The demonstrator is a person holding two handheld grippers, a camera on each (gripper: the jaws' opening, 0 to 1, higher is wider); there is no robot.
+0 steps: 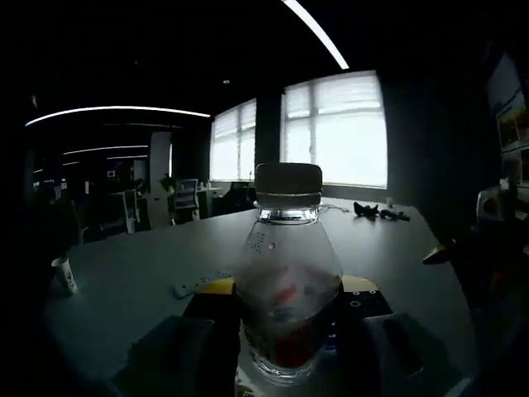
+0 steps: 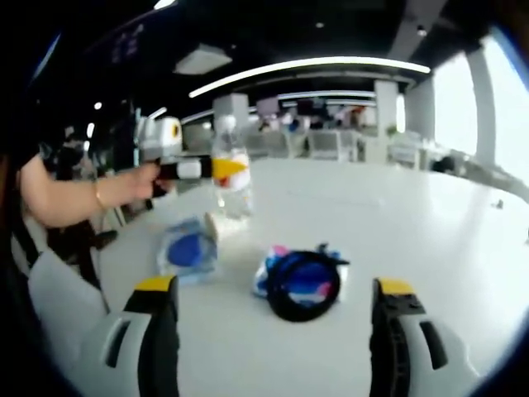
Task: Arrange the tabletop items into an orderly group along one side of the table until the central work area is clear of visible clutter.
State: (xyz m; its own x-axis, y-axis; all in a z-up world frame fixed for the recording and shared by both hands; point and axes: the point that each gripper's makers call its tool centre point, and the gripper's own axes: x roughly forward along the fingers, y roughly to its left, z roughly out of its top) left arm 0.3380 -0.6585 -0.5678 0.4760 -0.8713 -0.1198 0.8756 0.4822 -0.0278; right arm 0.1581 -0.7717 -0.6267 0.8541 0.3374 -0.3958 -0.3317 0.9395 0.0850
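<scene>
Left claw closing on a clear plastic bottle, capped, standing on the desk between its jaws; contents hard to tell in the dim view. Right claw gaping open, gripping nothing, hovering just behind a black coiled cable and blue packet.

Bottle label: showing red and white print, nothing reading clearly.
Blue packet: blurring out, no legible wording.
</scene>
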